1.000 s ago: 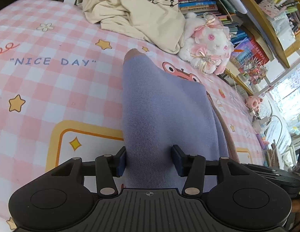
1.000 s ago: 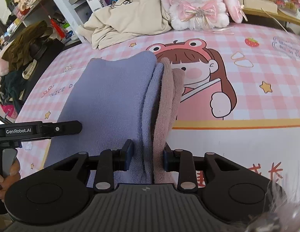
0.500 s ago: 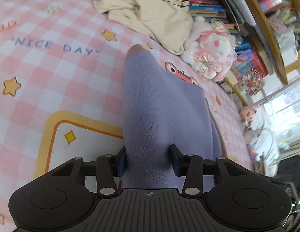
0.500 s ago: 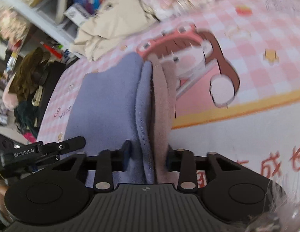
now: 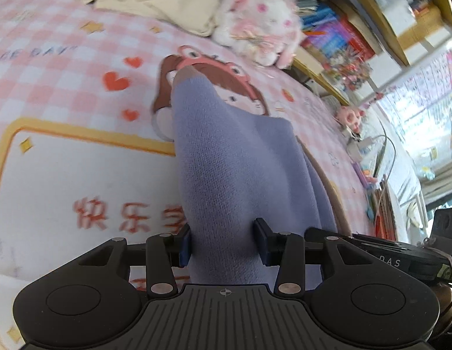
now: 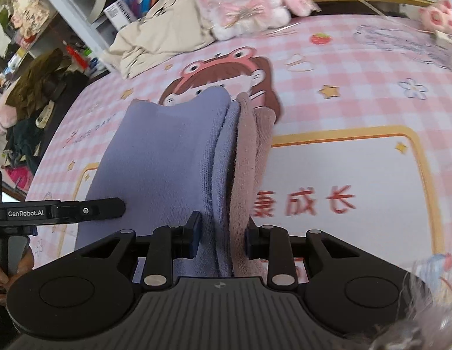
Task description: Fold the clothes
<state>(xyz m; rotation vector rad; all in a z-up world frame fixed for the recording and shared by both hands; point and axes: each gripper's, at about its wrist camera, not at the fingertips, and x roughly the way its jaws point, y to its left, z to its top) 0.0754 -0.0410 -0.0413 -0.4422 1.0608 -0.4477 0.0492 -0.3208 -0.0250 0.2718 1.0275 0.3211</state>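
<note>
Two grippers, left (image 5: 223, 245) and right (image 6: 221, 236), each with two fingers (image 6: 194, 233). One folded purple garment (image 6: 167, 163) with a mauve lining, and one beige garment (image 6: 159, 38) heaped apart. One white plush rabbit (image 6: 240, 3), one small pink plush (image 6: 436, 17), one checked blanket (image 6: 357, 81).

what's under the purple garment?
The pink checked sheet with the cartoon girl print; her lower face is covered. A mauve layer lies bunched against the purple garment. Whatever lies directly beneath is hidden.

Pink checked bed (image 6: 357, 67) with cartoon girl print; on it, beige clothes (image 6: 164, 35) and plush bunny (image 6: 240, 3) at far edge, touching each other.
</note>
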